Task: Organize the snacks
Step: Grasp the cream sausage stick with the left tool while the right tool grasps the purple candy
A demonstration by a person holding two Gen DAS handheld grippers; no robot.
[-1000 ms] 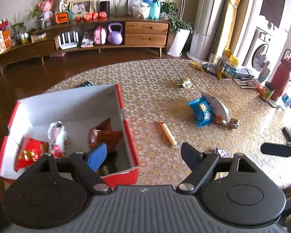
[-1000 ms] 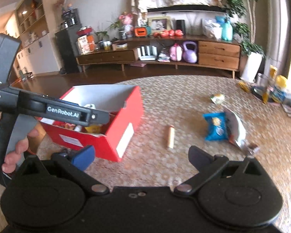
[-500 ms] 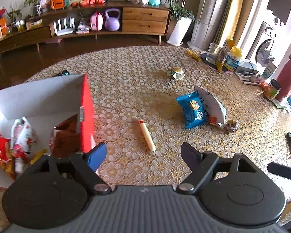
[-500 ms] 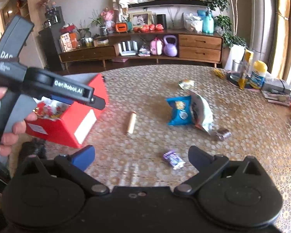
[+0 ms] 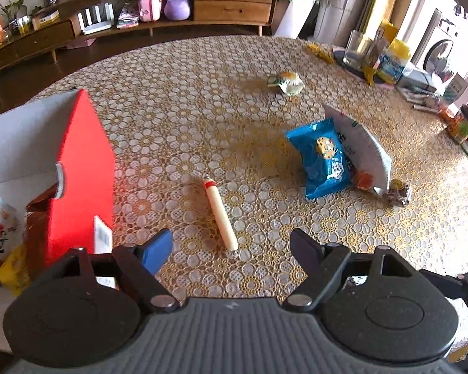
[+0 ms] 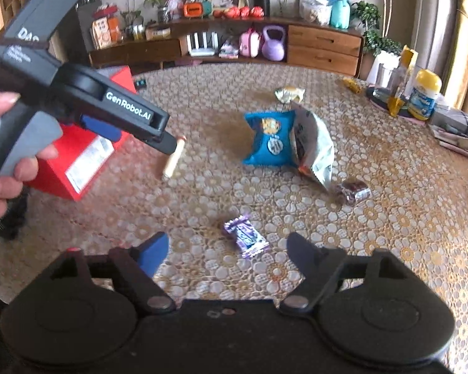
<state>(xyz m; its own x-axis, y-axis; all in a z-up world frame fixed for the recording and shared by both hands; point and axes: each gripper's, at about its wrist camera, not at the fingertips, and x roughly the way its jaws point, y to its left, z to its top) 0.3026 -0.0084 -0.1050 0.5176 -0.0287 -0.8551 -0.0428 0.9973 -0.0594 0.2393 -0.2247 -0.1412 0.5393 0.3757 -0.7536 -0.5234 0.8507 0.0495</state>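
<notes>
My left gripper [image 5: 231, 249] is open and empty, hovering just above the near end of a cream sausage stick [image 5: 220, 215] on the table. The red box [image 5: 81, 168] with several snacks inside stands to its left. A blue cookie bag [image 5: 323, 159] leans on a white bag [image 5: 362, 152], with a small dark wrapped candy [image 5: 397, 193] beside them and a yellow-green packet [image 5: 285, 82] farther back. My right gripper [image 6: 226, 249] is open and empty just in front of a purple candy [image 6: 246, 237]. The left gripper [image 6: 159, 137] shows in the right wrist view above the sausage stick [image 6: 173, 160].
A glass, a yellow-lidded jar [image 5: 393, 59] and books sit at the table's far right edge. A red flask stands at the right edge. A wooden sideboard [image 5: 234, 3] lines the far wall. The red box [image 6: 87, 159] stands near the table's left edge.
My left gripper has moved right, away from the red box, and come down over the sausage stick. My right gripper has swung right and forward toward the purple candy.
</notes>
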